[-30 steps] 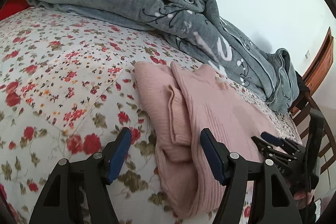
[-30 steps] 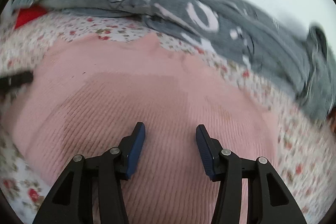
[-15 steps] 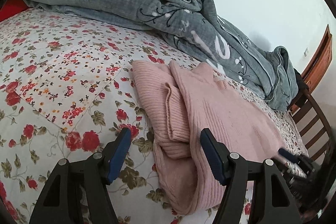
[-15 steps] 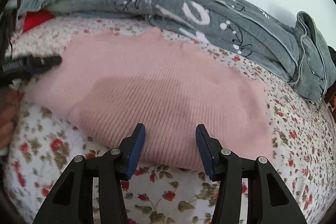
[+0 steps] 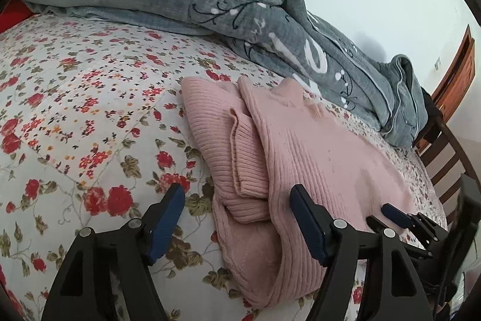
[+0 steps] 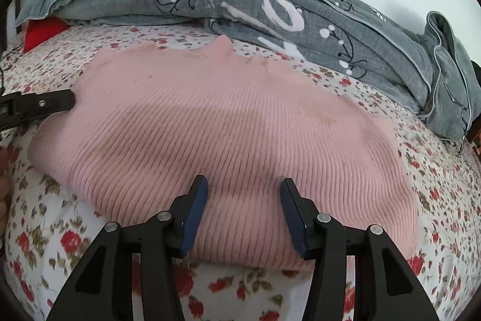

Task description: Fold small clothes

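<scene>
Pink ribbed sweater lies part-folded on the floral bed. Both grippers, left and right, have fingers apart, empty. Advice: pinch the near edge through all layers, fold evenly.

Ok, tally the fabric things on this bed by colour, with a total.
Pink: 1, the sweater
Grey: 1, the quilt
Red: 1, the cloth under the quilt's end
Floral white: 1, the bedsheet
Total: 4
</scene>
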`<move>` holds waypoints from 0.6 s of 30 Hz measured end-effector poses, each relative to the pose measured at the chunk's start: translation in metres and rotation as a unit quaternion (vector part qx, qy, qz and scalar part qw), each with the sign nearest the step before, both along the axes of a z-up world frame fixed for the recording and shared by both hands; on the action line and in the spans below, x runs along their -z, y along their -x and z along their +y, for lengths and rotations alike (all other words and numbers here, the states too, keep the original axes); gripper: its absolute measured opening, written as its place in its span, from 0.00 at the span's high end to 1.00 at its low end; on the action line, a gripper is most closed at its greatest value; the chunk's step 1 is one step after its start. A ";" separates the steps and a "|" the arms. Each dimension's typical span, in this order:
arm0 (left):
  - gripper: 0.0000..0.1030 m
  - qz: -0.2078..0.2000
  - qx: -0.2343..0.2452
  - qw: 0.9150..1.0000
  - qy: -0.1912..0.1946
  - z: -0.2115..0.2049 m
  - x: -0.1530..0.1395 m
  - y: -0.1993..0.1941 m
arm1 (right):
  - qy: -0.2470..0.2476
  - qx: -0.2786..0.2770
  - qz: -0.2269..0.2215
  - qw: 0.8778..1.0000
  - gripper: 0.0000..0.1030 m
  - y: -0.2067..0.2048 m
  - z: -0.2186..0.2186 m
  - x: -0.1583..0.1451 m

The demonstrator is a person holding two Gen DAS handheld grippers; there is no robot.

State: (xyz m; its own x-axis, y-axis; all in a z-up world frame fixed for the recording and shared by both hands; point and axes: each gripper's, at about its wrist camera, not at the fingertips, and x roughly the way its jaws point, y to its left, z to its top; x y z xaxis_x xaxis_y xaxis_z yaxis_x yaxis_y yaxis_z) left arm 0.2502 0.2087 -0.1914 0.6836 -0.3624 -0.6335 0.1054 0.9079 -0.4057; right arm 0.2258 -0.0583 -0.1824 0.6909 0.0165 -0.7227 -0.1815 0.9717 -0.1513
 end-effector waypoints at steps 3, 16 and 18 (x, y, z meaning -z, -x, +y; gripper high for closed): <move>0.27 0.005 0.011 1.000 -0.004 -0.004 0.000 -0.006 | -0.015 -0.007 -0.001 1.000 0.52 0.011 -0.006 -0.001; 0.74 0.076 -0.018 0.997 0.024 -0.016 -0.008 -0.037 | -0.089 -0.038 -0.006 0.995 0.52 0.084 -0.080 -0.009; 0.77 0.076 -0.028 0.996 0.022 -0.017 -0.013 -0.036 | -0.087 -0.021 -0.013 0.996 0.52 0.093 -0.100 -0.011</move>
